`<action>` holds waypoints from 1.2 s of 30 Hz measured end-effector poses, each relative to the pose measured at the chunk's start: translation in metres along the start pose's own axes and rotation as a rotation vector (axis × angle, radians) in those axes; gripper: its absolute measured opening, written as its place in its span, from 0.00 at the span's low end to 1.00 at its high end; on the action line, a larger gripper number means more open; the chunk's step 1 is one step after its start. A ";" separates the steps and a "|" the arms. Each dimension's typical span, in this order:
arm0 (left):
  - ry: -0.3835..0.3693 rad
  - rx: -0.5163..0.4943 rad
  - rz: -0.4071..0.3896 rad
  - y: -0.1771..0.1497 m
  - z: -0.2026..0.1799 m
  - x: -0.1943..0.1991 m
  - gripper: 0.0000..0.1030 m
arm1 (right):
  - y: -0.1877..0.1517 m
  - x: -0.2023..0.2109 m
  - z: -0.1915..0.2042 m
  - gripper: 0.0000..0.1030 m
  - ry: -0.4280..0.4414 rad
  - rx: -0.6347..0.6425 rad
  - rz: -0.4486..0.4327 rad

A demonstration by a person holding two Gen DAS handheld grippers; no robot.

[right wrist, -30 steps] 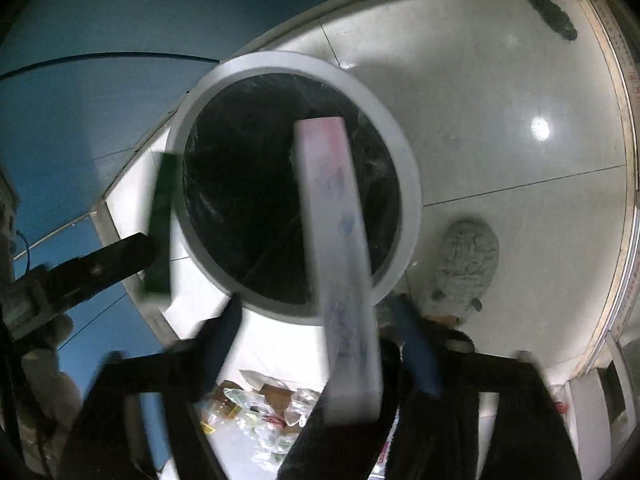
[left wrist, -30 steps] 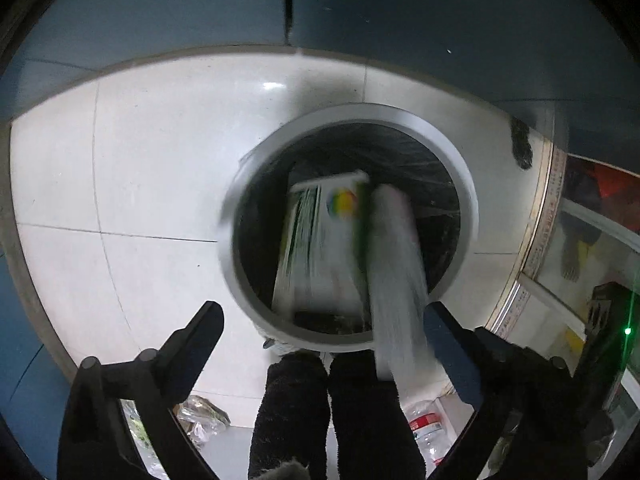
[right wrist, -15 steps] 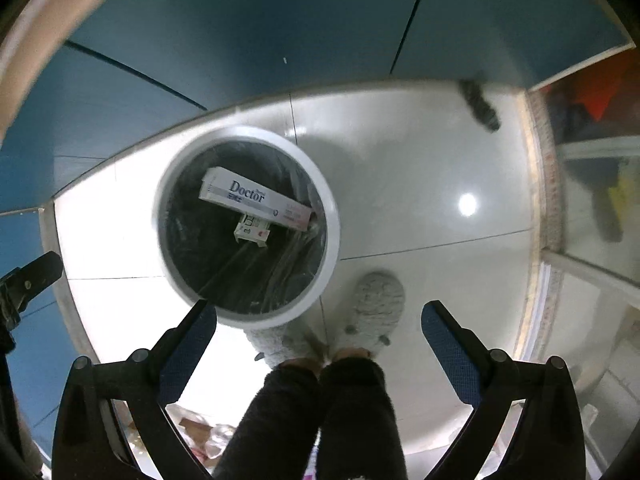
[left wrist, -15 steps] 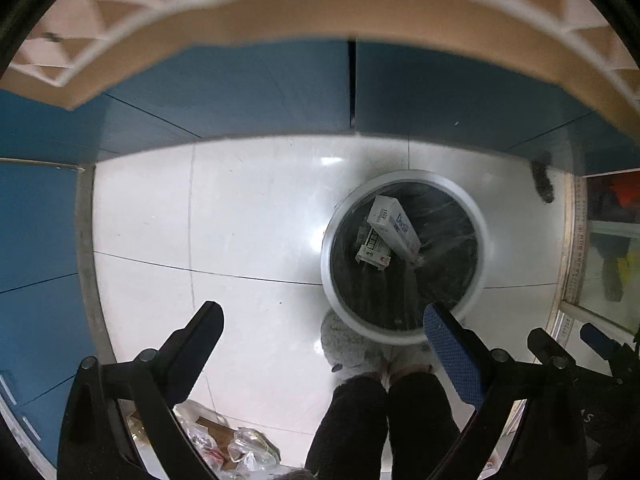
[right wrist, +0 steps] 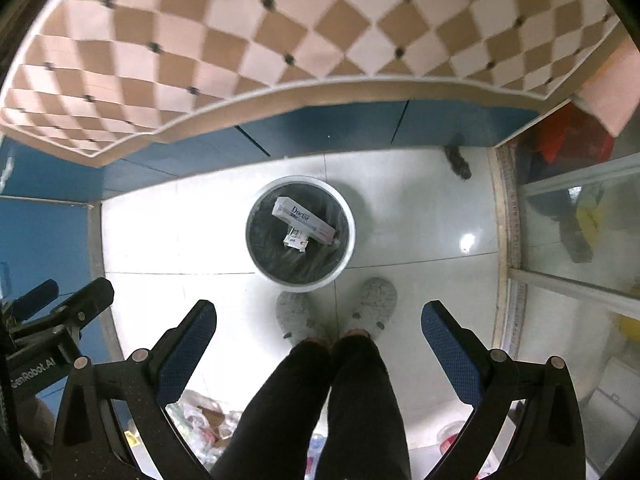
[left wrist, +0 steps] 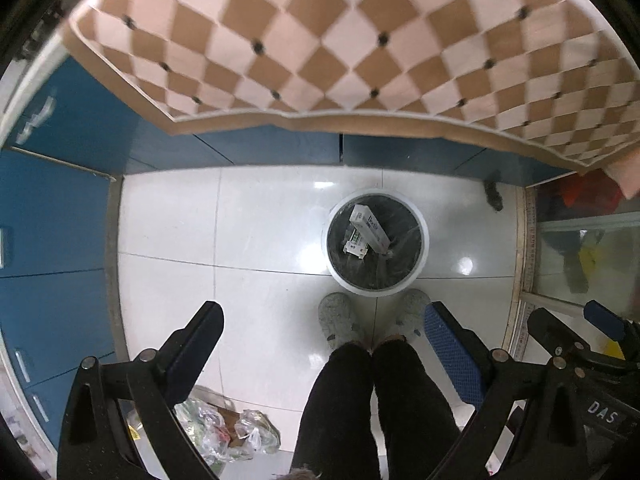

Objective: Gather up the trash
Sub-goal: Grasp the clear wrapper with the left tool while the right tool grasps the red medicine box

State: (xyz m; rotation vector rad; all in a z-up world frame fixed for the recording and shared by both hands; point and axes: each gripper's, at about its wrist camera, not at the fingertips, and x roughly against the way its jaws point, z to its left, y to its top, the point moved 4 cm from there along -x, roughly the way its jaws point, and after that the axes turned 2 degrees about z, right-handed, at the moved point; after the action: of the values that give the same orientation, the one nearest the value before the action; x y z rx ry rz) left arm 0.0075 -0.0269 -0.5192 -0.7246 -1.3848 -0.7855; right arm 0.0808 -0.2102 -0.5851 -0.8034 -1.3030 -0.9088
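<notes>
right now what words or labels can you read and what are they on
"Doctor": long white box in the trash bin.
"DAS": other tongs' black body, left wrist view.
"enRobot.AI", start cut off: other tongs' body, right wrist view.
Smaller box under the white one: print too small to read.

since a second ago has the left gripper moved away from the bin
Yes. The left gripper has risen: the trash bin now looks far smaller and the checkered tabletop has come into view.

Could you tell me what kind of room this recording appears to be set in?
Probably a home kitchen: blue cabinets run beneath a counter with a checkered cloth, above a white tiled floor with a lined trash bin.
</notes>
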 end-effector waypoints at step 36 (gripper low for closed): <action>-0.165 0.235 -0.180 0.251 -0.049 0.177 1.00 | 0.226 0.265 -0.075 1.00 0.155 -0.071 -0.272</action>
State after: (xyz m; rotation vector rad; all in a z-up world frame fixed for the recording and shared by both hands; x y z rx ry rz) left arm 0.2471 0.0630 -0.3428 -0.4944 -1.6771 -0.6985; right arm 0.3264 -0.2044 -0.3274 -0.6046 -1.2676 -1.2154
